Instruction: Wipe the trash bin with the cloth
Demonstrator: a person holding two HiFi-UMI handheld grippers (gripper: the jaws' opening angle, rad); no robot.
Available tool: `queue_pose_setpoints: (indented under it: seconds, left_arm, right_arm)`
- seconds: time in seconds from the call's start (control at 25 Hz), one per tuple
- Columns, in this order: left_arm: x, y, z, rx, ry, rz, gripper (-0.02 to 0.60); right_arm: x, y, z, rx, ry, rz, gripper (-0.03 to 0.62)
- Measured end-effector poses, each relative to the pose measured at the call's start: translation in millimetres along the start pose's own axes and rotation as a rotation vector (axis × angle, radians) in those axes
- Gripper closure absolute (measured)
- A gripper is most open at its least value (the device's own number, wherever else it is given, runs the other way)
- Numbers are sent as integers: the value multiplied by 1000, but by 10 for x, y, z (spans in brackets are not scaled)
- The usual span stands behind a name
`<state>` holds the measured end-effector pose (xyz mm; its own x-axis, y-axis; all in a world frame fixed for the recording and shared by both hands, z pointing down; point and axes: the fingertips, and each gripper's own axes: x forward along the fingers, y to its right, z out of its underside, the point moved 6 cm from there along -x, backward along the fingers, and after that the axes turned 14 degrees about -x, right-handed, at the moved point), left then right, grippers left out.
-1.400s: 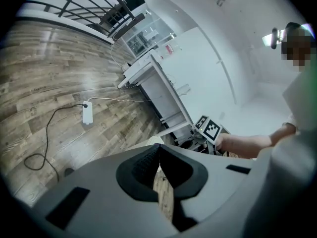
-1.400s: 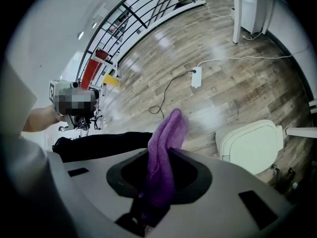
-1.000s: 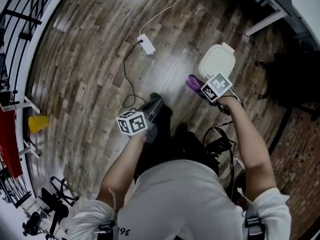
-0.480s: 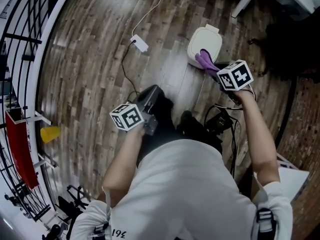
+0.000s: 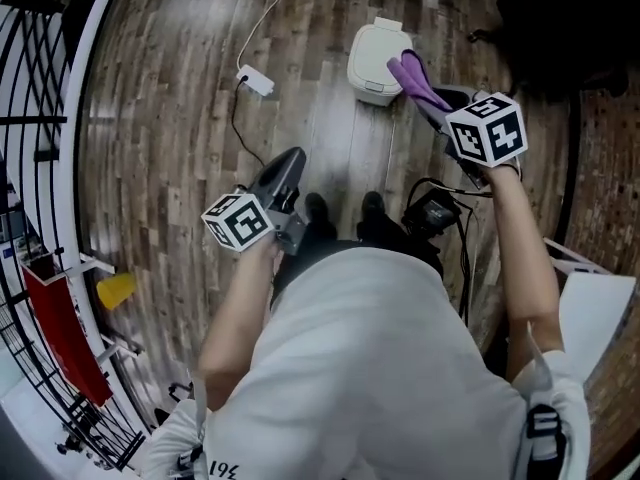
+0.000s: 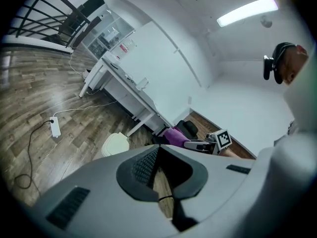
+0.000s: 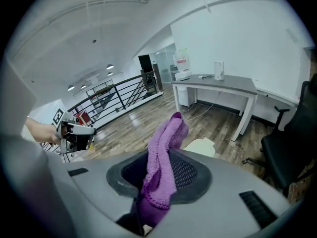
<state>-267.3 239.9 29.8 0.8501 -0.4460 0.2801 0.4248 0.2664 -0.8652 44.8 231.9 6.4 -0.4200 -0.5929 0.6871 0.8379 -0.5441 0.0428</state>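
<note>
A white lidded trash bin (image 5: 376, 50) stands on the wooden floor at the top of the head view. It also shows as the pale trash bin (image 6: 115, 144) and trash bin (image 7: 200, 146) past the jaws. My right gripper (image 5: 432, 96) is held up just right of the bin, shut on a purple cloth (image 5: 414, 76) that sticks out beyond its tips. In its own view the cloth (image 7: 166, 148) fills the right gripper (image 7: 159, 180). My left gripper (image 5: 284, 171) hovers to the left over bare floor. In its own view the left gripper (image 6: 157, 150) is shut on nothing.
A white power strip (image 5: 256, 80) with trailing cables lies left of the bin. A black device with cords (image 5: 432, 211) sits by the person's feet. A black railing (image 5: 40, 88) curves along the left. A white desk (image 7: 218, 83) and black chair (image 7: 292, 148) stand behind the bin.
Both grippers have risen toward the camera. The bin now sits further up and smaller in the head view. The cloth has stayed in the right gripper, now beside the bin's right edge.
</note>
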Motion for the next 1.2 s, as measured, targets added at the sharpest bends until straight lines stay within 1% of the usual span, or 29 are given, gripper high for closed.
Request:
queue_pose_setpoints:
  seconds: [0.08, 0.2, 0.48, 0.68, 0.76, 1.0, 1.2]
  left_arm:
    - [-20, 34, -74, 18, -24, 15, 578]
    - [-80, 106, -199, 69, -64, 47, 578]
    - [-268, 243, -372, 141, -137, 125, 578]
    - [-378, 338, -405, 170, -173, 184, 578]
    - [-420, 382, -417, 178, -183, 208, 578]
    - [-495, 496, -398, 192, -221, 273, 578]
    - [-506, 594, -345, 200, -254, 313, 578]
  right_arm:
    - [-91, -38, -39, 25, 22, 26, 488]
    - [-218, -136, -90, 80, 66, 68, 488]
    - [-535, -498, -6, 182, 128, 203, 488]
    - [-797, -791, 14, 282, 236, 303, 488]
    - [-913, -919, -11, 304, 273, 335, 488]
    - [-1188, -1281, -18, 328, 304, 418, 488]
    - [-1378, -1506, 72, 382, 356, 489, 488]
